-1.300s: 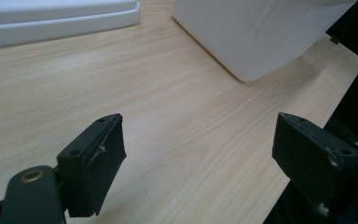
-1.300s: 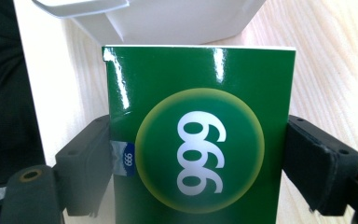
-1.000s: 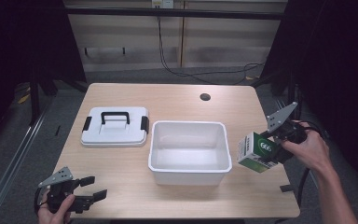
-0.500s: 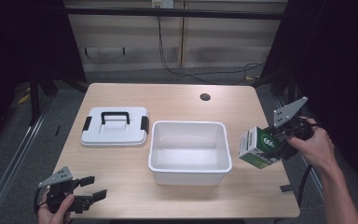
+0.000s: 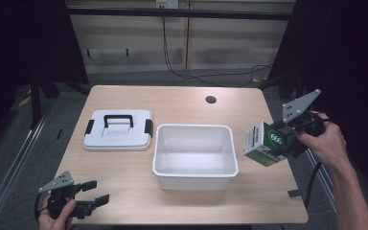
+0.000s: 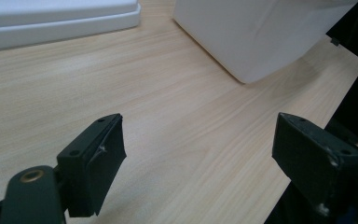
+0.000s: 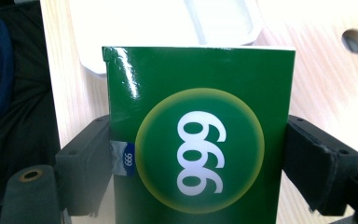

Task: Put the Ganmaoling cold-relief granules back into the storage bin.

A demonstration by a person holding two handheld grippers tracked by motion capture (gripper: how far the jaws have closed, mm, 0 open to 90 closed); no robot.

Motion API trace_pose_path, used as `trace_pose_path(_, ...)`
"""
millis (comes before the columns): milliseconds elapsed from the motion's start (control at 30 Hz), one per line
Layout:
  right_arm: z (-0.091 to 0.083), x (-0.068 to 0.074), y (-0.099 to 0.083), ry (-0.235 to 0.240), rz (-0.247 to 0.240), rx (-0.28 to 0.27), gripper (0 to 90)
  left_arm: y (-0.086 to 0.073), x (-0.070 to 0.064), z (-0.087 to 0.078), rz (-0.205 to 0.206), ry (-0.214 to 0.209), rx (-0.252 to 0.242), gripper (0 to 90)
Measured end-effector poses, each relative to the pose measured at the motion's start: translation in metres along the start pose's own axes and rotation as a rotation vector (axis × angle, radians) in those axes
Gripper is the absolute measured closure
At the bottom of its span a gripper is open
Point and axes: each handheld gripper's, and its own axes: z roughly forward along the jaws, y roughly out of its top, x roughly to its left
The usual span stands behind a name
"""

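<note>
Right gripper (image 5: 287, 139) jaws clamp a glossy green box (image 5: 264, 143) marked 999; left gripper (image 5: 84, 196) jaws stand apart.

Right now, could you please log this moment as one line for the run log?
right tongs: shut on green box, held right of white bin | left tongs: open, near front-left table edge | lid: flat, left of bin

The green box (image 7: 198, 140) runs off the bottom of the right gripper view, and it hides most of the white tub (image 7: 168, 28) behind it. In the left gripper view the lid (image 6: 56, 21) and tub (image 6: 261, 32) are cut off by the top edge.
</note>
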Motion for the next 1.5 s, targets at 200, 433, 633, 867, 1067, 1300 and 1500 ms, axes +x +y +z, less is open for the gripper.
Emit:
trace_pose_path(200, -0.006, 0.0, 0.012, -0.007, -0.016, -0.026, 16.2, 0.0, 0.0, 0.0, 0.0, 0.0, 0.001, 17.0)
trace_pose_path(433, -0.014, 0.001, 0.036, -0.011, -0.053, -0.036, 16.1, 0.0, 0.0, 0.0, 0.0, 0.0, -0.001, 17.0)
trace_pose_path(633, -0.013, 0.0, 0.051, -0.007, -0.073, -0.033, 16.2, 0.0, 0.0, 0.0, 0.0, 0.0, 0.001, 17.0)
trace_pose_path(867, -0.001, 0.0, 0.073, 0.018, -0.1, -0.028, 16.2, 0.0, 0.0, 0.0, 0.001, 0.0, 0.0, 17.0)
trace_pose_path(1067, 0.01, 0.002, 0.09, 0.033, -0.125, -0.006, 16.1, 0.0, 0.0, 0.0, 0.0, -0.002, 0.001, 16.9)
trace_pose_path(1300, 0.024, 0.005, 0.105, 0.046, -0.138, 0.051, 16.1, 0.0, 0.0, 0.0, 0.001, -0.003, 0.002, 16.9)
trace_pose_path(1500, 0.04, 0.007, 0.116, 0.061, -0.154, 0.105, 16.0, 0.0, -0.001, 0.002, 0.007, -0.004, 0.011, 17.0)
